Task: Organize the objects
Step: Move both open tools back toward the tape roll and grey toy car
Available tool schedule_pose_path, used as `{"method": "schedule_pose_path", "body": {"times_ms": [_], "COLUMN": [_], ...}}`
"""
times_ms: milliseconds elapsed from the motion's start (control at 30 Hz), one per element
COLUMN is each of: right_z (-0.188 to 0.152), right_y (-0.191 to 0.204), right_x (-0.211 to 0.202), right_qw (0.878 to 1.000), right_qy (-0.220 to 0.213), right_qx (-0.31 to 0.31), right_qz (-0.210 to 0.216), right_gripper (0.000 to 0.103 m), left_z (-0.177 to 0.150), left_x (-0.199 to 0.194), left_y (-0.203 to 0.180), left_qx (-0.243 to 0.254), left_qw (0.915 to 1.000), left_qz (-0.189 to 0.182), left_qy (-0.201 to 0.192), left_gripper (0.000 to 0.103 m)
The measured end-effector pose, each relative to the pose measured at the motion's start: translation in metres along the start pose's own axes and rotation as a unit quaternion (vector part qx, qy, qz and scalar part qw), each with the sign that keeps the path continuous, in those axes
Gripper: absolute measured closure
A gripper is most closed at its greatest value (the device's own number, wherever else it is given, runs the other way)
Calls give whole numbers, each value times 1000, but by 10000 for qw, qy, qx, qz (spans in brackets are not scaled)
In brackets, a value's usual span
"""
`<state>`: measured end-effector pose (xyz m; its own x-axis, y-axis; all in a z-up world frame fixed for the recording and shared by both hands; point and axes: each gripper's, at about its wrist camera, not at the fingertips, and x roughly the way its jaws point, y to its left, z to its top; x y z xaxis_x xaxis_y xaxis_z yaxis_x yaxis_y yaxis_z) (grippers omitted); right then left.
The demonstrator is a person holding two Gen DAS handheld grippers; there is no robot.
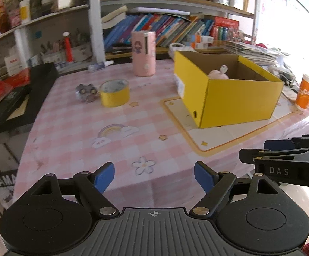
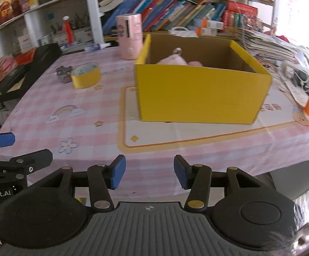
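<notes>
Both tongs, left gripper [image 1: 154, 178] and right gripper [image 2: 149, 171], gape wide, holding nothing. Left of the yellow box [image 2: 197, 93] sits the yellow tape roll [image 1: 114, 93], light and stiff; pinch its rim.

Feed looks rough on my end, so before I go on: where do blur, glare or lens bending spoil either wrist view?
Left wrist view: window glare washes out the right edge by the orange cup; shelves bow with the fisheye; the yellow box reads fairly sharp. Right wrist view: the yellow box and the pink toy inside are smeared by motion blur; the top right corner is blown out.
</notes>
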<state>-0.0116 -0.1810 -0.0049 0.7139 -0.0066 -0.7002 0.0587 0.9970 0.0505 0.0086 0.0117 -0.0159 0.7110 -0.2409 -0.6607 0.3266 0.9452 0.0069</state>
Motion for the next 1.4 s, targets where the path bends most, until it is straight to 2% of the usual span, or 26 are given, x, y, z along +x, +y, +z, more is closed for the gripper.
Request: {"method": "schedule_pose_path", "body": {"times_ms": [500,1167,1400], "right_z": [4,16,22], "right_y": [49,92,101], "right_x": [0,4,11], "right_qw": [9983,9946,9931], "right_qy": [-105,-247,-211], "right_qx": [-442,-795,-909], "right_qz": [375,624,710], "right_gripper": [49,47,46], "left_z": [-12,-16,-14], "left_x": [-20,-32,-26], "left_y": [38,78,84], "left_qx": [-314,-636,-734], "left_qw": [9987,9952,9942], "left_qz": [380,693,761], "left_qy": [-109,-271,-220], "left_gripper": [15,14,14]}}
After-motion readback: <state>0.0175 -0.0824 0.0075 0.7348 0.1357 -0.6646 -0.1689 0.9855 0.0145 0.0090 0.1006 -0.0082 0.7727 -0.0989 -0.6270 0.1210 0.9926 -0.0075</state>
